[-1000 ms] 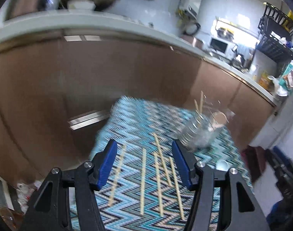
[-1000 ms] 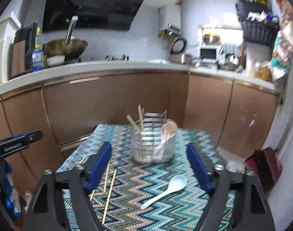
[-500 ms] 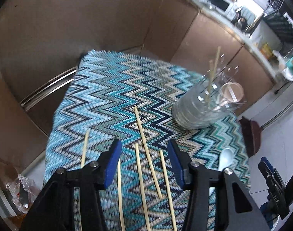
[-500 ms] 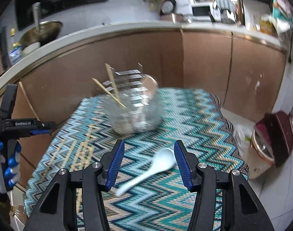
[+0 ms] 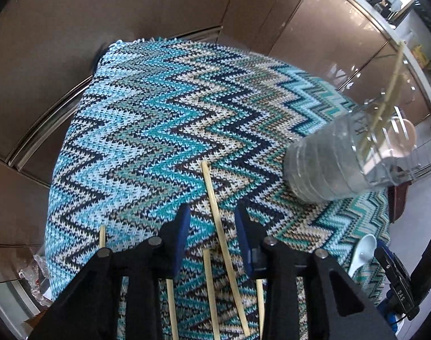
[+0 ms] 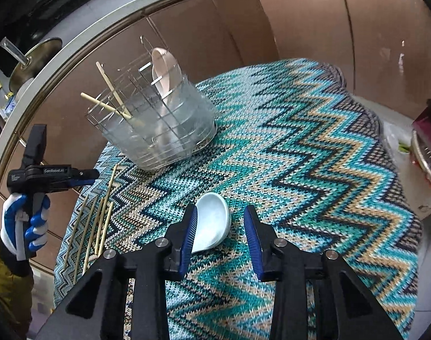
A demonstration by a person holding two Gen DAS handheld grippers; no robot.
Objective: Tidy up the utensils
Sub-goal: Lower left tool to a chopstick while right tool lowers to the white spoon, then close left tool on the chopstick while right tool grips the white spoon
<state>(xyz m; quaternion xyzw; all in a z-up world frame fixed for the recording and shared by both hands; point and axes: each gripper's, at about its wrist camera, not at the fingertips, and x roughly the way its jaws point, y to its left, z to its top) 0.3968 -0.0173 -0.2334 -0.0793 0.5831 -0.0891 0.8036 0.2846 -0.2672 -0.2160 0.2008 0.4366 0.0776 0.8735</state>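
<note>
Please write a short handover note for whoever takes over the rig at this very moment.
Left gripper: jaws closing, a chopstick between them, not yet pinched.
Right gripper: jaws closing around the bowl of the white spoon; the pads do not press on it yet.
Holder: stands on the cloth at the far side, already holding two chopsticks and a pink spoon.
Left to do: five loose chopsticks lie on the cloth at the left, the white spoon near the middle. All still need lifting into the holder.
</note>
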